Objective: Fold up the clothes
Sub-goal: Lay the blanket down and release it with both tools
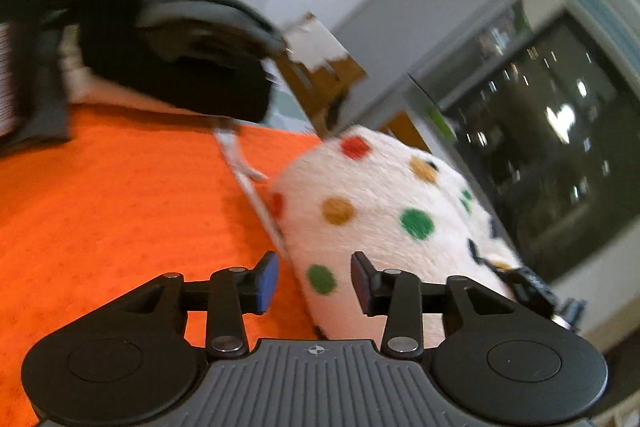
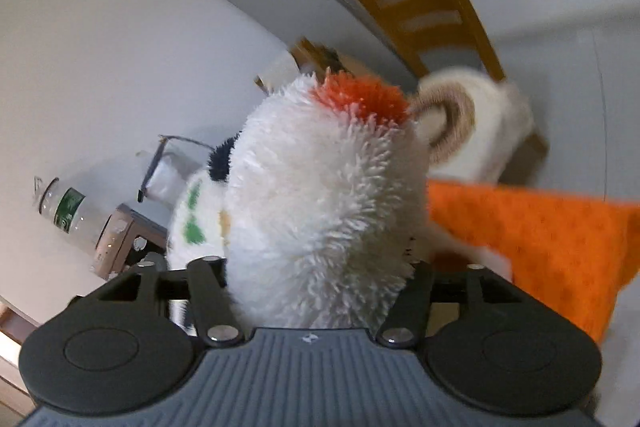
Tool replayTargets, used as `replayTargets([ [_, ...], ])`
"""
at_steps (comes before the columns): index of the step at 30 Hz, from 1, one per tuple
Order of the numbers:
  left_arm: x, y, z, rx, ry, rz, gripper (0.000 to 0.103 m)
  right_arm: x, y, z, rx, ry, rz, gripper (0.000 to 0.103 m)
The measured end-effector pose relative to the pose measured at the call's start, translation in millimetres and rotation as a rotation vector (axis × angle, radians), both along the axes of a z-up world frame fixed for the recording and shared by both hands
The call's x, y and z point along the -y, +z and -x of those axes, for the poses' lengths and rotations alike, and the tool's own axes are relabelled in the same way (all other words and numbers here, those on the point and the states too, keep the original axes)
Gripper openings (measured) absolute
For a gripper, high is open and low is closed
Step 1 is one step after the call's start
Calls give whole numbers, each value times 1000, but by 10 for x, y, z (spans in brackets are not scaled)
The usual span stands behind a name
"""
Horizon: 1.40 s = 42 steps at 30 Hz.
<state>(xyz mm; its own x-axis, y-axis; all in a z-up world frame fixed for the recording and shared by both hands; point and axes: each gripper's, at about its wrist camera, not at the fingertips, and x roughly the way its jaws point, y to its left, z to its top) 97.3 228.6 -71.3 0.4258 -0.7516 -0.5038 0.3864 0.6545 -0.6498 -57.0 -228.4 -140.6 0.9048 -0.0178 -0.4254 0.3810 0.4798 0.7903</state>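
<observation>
A fluffy white garment with red, green and mustard dots (image 1: 384, 211) lies bunched on the orange cloth surface (image 1: 120, 203). My left gripper (image 1: 314, 281) is open, its blue-padded fingers a little apart, with the garment's edge just past and between them. In the right wrist view the same fluffy garment (image 2: 320, 211) fills the space between my right gripper's fingers (image 2: 318, 279), whose tips are hidden in the pile; the gripper looks shut on it and lifted above the orange surface (image 2: 540, 243).
A dark bag or jacket pile (image 1: 176, 59) sits at the far edge of the orange surface. A wooden chair (image 2: 432, 11), a grey cabinet (image 1: 420, 23) and a dark window (image 1: 560, 147) stand beyond. A plastic bottle (image 2: 68, 211) stands at the left.
</observation>
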Motion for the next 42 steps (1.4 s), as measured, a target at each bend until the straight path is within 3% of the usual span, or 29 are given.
replayTargets([
  [2,278,54,-60,19,-52,-25,48,91,-268,11,-35,-25,-52,81],
  [7,874,154,-178,34,-118,-28,56,209,-500,155,-70,-42,-105,91],
  [13,1523,224,-336,52,-142,-51,56,429,-137,144,-116,75,14,97],
  [18,1916,196,-385,31,-159,-79,56,618,311,287,-206,70,217,96],
  [24,2006,165,-352,2,-115,-96,57,810,764,84,-165,240,418,78],
  [30,2090,284,-317,33,-37,-108,57,780,1206,-444,-46,513,548,60],
  [32,2137,342,-296,50,-7,-123,58,726,1307,-675,6,615,558,43],
  [34,2183,403,-275,74,29,-146,59,666,1389,-909,53,708,560,34],
  [37,2228,479,-286,108,81,-159,61,565,1443,-1253,102,817,584,32],
  [42,2329,449,-338,97,126,-163,62,412,1448,-1741,135,924,659,32],
])
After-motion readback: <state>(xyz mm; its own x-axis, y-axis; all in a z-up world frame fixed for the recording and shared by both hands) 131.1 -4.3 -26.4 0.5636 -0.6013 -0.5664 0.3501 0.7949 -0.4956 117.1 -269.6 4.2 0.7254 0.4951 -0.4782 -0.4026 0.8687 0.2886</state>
